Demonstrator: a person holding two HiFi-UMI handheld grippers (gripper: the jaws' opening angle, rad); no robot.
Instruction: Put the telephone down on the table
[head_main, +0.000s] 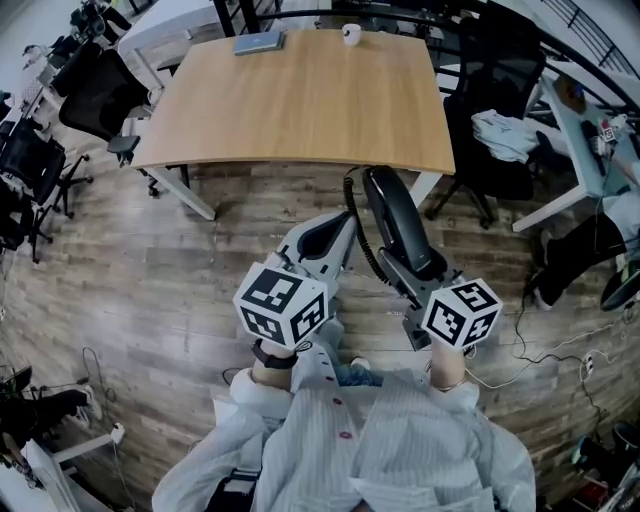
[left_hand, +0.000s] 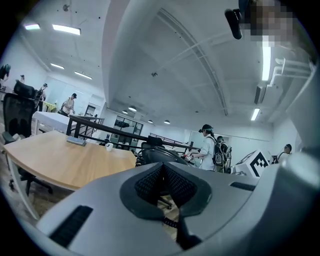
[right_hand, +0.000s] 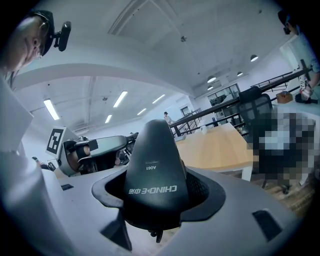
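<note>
The black telephone handset (head_main: 397, 218) is held in the air in front of the person, below the table's near edge, and my right gripper (head_main: 400, 268) is shut on it. Its coiled cord (head_main: 358, 235) hangs along its left side. In the right gripper view the handset (right_hand: 155, 165) fills the space between the jaws, printed side up. My left gripper (head_main: 335, 232) is just left of the handset, and its pads (left_hand: 150, 186) meet with nothing between them. The wooden table (head_main: 300, 100) lies ahead, beyond both grippers.
A grey book (head_main: 259, 42) and a white cup (head_main: 351, 33) sit at the table's far edge. Black office chairs (head_main: 95, 90) stand to the left. Another chair with a cloth on it (head_main: 503, 132) stands to the right. Cables (head_main: 540, 350) lie on the wooden floor.
</note>
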